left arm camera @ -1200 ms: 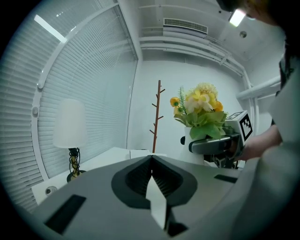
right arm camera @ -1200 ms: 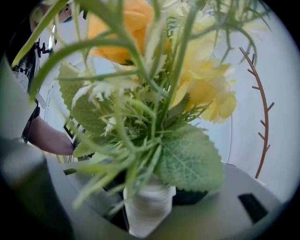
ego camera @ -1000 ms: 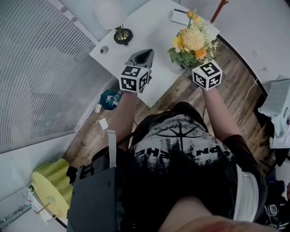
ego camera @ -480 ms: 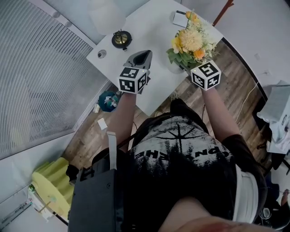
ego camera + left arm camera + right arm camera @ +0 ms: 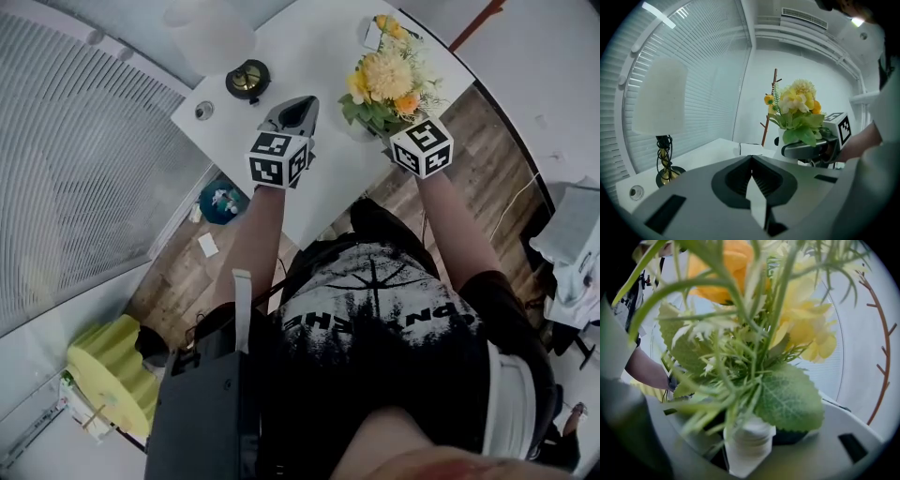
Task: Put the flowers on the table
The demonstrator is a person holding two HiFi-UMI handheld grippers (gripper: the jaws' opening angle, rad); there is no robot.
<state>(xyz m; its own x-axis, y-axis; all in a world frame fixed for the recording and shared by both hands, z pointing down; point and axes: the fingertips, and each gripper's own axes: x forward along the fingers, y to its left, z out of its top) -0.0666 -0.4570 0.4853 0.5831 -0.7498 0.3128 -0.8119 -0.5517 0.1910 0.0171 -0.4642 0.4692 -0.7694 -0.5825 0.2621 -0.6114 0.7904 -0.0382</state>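
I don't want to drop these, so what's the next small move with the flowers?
Probably carry the vase a little farther in over the table, then lower it. The right gripper is shut on the vase, and the flowers hang close to the table's near edge.

In your right gripper view the flowers crowd the lens: the top blooms run off the upper edge, the nearest stems are blurred, and the foot of the white vase is hidden between your right tongs. From your head view, leaves cover most of that vase, the lampshade is cut by the top edge, and the small round thing on the worktop is too small to name.
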